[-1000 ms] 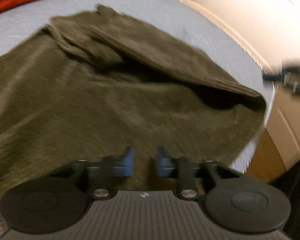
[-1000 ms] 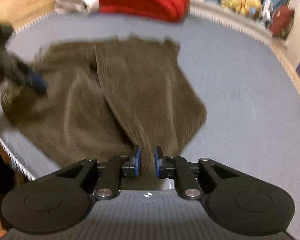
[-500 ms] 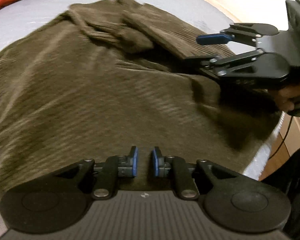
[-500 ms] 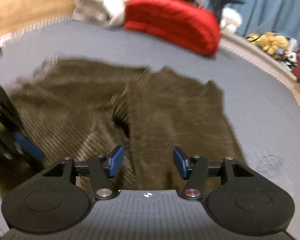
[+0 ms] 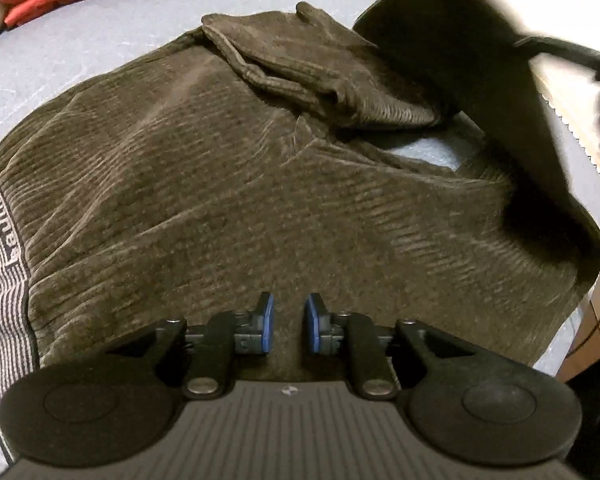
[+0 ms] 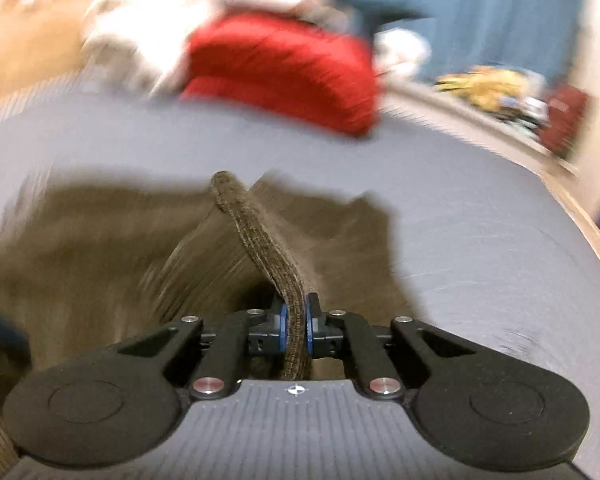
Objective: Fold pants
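Brown corduroy pants (image 5: 228, 184) lie spread on a grey-blue surface (image 5: 84, 44), with a striped waistband (image 5: 4, 292) at the left edge. My left gripper (image 5: 288, 326) hovers just above the cloth, jaws slightly apart with nothing between them. In the right wrist view my right gripper (image 6: 296, 326) is shut on a folded edge of the pants (image 6: 260, 248) and lifts it off the surface. The right gripper's dark body (image 5: 480, 60) shows blurred at the top right of the left wrist view.
A red folded blanket (image 6: 284, 68) and white bedding (image 6: 148, 36) lie at the far side of the grey-blue surface (image 6: 480, 240). Toys and clutter (image 6: 512, 92) line the far right edge. The surface's edge (image 5: 572, 328) is close on the right of the left gripper.
My right gripper went from open above the pants to shut on a folded edge and is raising it. My left gripper has barely shifted and stays slightly open.
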Demonstrator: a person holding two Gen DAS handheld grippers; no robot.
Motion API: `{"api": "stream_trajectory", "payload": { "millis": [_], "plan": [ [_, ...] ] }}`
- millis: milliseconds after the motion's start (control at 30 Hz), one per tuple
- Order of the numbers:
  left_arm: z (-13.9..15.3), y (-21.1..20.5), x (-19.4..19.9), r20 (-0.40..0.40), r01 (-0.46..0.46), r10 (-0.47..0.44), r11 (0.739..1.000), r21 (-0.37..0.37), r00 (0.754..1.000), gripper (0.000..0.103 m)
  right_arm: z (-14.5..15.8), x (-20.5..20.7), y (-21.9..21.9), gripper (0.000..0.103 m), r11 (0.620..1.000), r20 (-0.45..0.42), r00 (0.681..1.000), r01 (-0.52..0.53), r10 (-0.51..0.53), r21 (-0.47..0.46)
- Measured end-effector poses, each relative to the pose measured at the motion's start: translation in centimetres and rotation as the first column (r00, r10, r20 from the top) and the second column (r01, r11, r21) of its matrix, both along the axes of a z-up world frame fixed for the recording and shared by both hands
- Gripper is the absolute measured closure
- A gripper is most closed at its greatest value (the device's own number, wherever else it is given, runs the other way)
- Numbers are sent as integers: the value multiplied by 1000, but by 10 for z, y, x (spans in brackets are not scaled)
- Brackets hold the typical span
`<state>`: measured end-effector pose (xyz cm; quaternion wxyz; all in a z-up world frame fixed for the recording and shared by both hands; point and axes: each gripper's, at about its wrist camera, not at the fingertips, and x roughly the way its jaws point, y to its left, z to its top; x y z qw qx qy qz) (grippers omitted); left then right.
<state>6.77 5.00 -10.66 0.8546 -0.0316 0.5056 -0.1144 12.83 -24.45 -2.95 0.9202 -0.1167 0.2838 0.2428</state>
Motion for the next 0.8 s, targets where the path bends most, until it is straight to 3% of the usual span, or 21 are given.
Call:
{"api": "stream_trajectory", "payload": {
  "millis": [67, 133, 200, 267, 333, 367, 400, 467, 500, 533, 567, 600, 667, 800],
  "plan": [
    [3, -2, 0, 9, 7, -7, 1000, 4, 1000, 83, 29, -1, -58, 95, 982, 26, 992, 115, -120, 150],
    [5, -5, 1, 15, 8, -8, 1000, -3, 1000, 83, 46, -7, -119, 95, 936, 8, 975, 213, -224, 280],
    [11, -8, 0, 25, 15, -15, 1000, -14, 1000, 83, 48, -17, -179, 95, 868, -19, 936, 333, -351, 368],
    [19, -11, -3, 36, 21, -20, 999, -26, 999, 83, 39, -30, -241, 95, 751, -87, 854, 496, -514, 435],
    [24, -17, -4, 49, 33, -31, 999, -39, 998, 83, 16, -46, -297, 95, 562, -206, 691, 697, -693, 446],
    [27, -20, -5, 54, 41, -38, 998, -42, 998, 83, 2, -53, -320, 95, 456, -274, 580, 794, -767, 403],
    [28, -23, -6, 57, 47, -44, 998, -44, 997, 83, -17, -60, -344, 95, 328, -343, 431, 889, -835, 320],
    [29, -28, -6, 58, 53, -51, 998, -42, 997, 83, -51, -73, -378, 95, 123, -451, 194, 976, -871, 182],
    [29, -30, -6, 57, 54, -51, 998, -39, 997, 83, -71, -80, -396, 95, 45, -524, 108, 990, -845, 133],
    [28, -31, -6, 55, 52, -50, 998, -37, 997, 83, -85, -85, -407, 95, -2, -570, 62, 994, -820, 110],
    [28, -31, -6, 53, 49, -47, 998, -35, 997, 83, -93, -87, -413, 96, -28, -588, 32, 995, -808, 93],
    [27, -31, -5, 52, 46, -44, 998, -35, 998, 83, -97, -88, -417, 96, -34, -594, 29, 995, -804, 96],
    [27, -30, -5, 52, 39, -37, 999, -34, 998, 83, -92, -84, -418, 96, -34, -565, 37, 993, -824, 116],
    [25, -27, -3, 50, 30, -28, 999, -31, 998, 79, -89, -82, -414, 96, 5, -527, 76, 991, -847, 135]
  ]
}}
